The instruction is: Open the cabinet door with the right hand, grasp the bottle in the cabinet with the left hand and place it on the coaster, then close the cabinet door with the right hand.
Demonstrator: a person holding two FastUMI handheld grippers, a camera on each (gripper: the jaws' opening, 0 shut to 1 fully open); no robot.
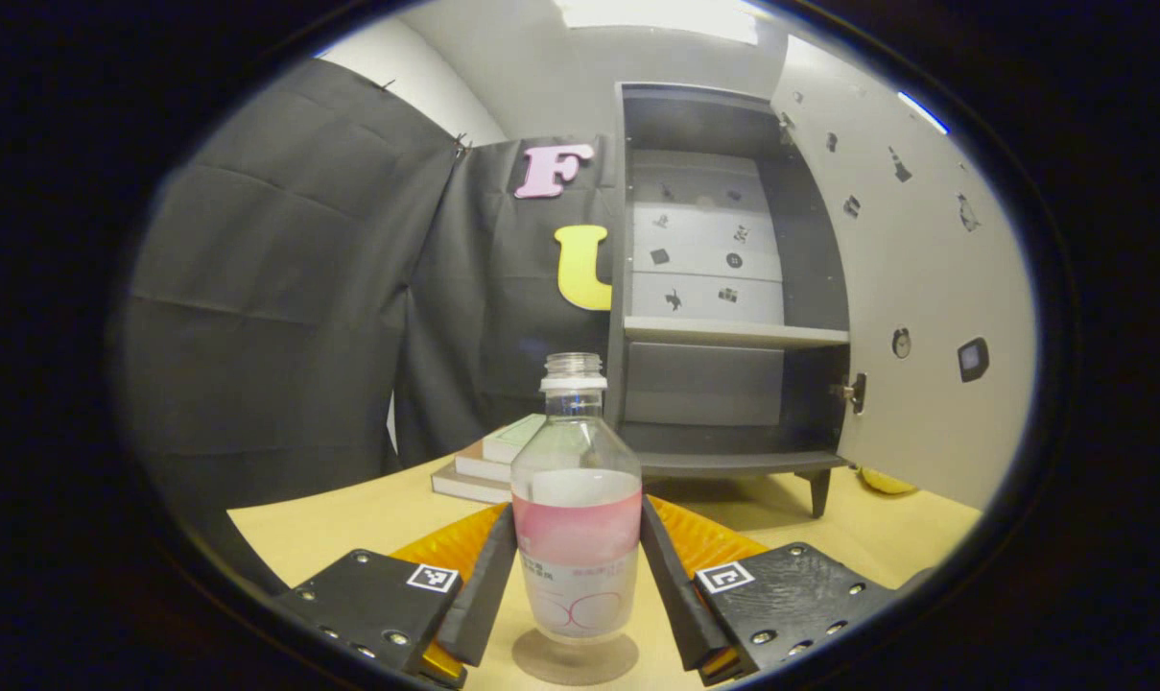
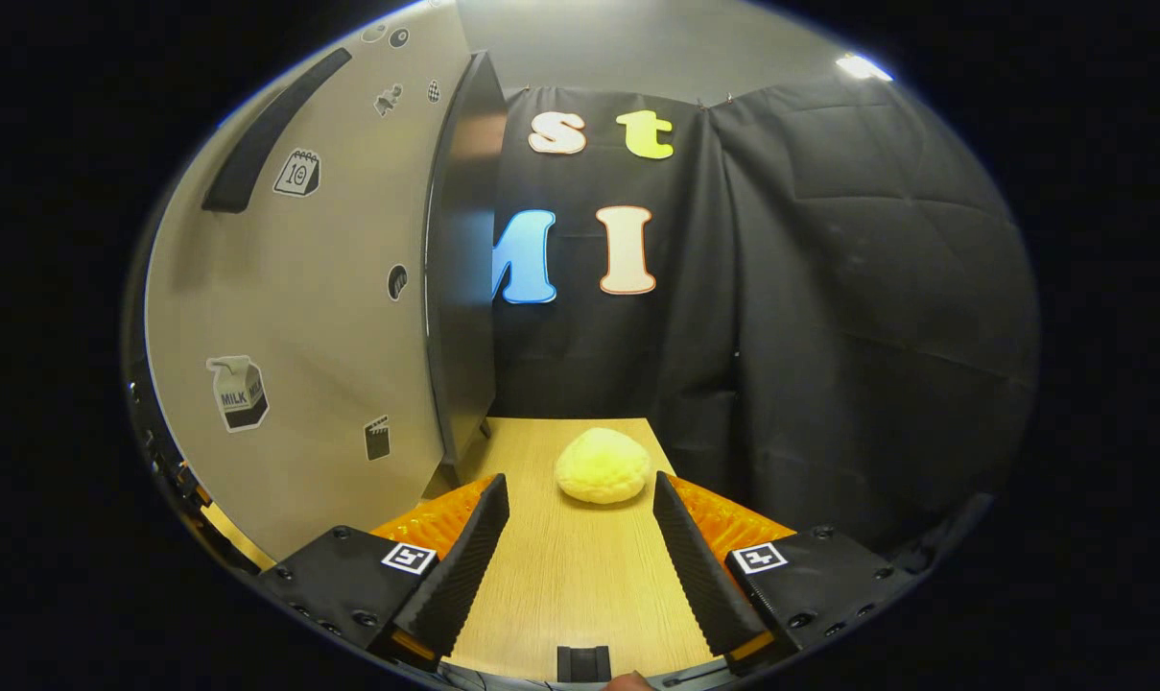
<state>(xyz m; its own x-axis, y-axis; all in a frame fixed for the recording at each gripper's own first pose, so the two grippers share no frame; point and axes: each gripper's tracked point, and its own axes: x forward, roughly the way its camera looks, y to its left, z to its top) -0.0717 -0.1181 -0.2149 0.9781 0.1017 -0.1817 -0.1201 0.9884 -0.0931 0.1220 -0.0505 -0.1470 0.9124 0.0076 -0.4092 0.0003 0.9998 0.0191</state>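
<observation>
A clear bottle [image 1: 576,518] with a pink label and no cap stands upright on a round grey coaster [image 1: 574,660] on the wooden table. My left gripper [image 1: 578,523] is shut on the bottle, one finger pressing each side at label height. Behind it the grey cabinet [image 1: 723,331] stands with its door [image 1: 915,288] swung wide to the right; its shelves look bare. In the right gripper view my right gripper [image 2: 578,488] is open with nothing between its fingers, just right of the open door [image 2: 330,288] and its dark edge [image 2: 460,269].
A stack of books [image 1: 488,461] lies behind the bottle, left of the cabinet. A yellow bun-shaped object [image 2: 603,465] sits on the table [image 2: 560,576] ahead of the right gripper, also peeking under the door as a yellow lump [image 1: 887,480]. Black cloth walls the booth.
</observation>
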